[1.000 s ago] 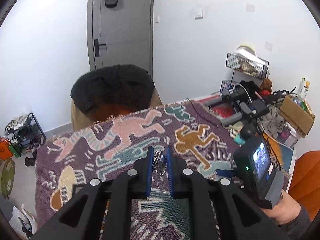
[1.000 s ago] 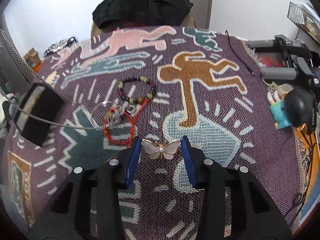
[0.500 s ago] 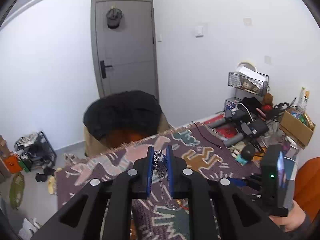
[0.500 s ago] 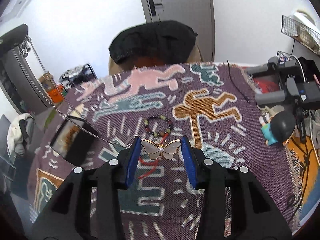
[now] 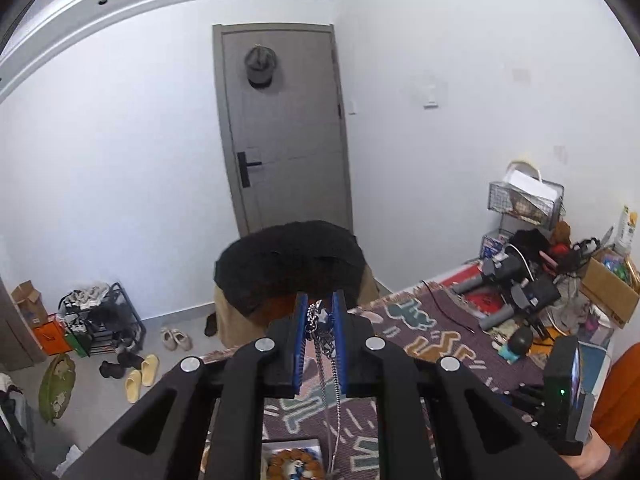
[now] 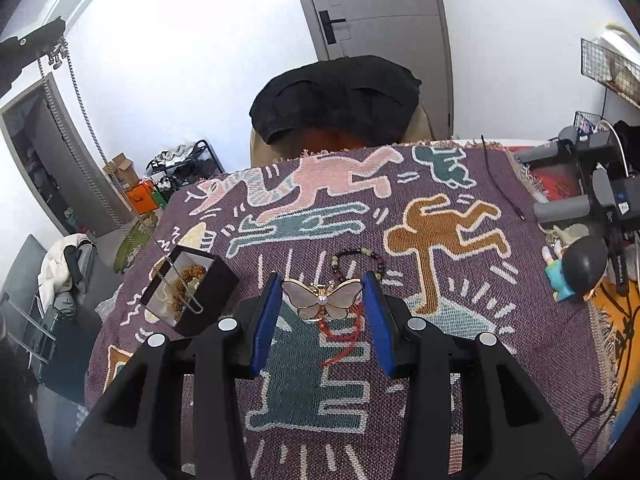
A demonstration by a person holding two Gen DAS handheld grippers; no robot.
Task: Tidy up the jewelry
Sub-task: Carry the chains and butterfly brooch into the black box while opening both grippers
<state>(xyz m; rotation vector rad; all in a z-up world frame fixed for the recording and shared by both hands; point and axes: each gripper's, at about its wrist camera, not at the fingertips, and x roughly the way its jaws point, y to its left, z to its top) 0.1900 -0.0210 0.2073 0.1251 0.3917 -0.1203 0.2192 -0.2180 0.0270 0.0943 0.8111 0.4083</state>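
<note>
While left tongs [image 5: 320, 314] grip chain [image 5: 325, 344]; right tongs [image 6: 322, 300] clasp butterfly brooch [image 6: 322, 296].

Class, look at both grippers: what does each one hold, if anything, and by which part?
The left gripper pinches a silver chain by its top end; the rest hangs into the black box. The right gripper clamps a butterfly brooch by its two wingtips.

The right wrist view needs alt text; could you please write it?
The right gripper holds a butterfly brooch above a patterned blanket; at left, a silver chain hangs into an open black box.
</note>
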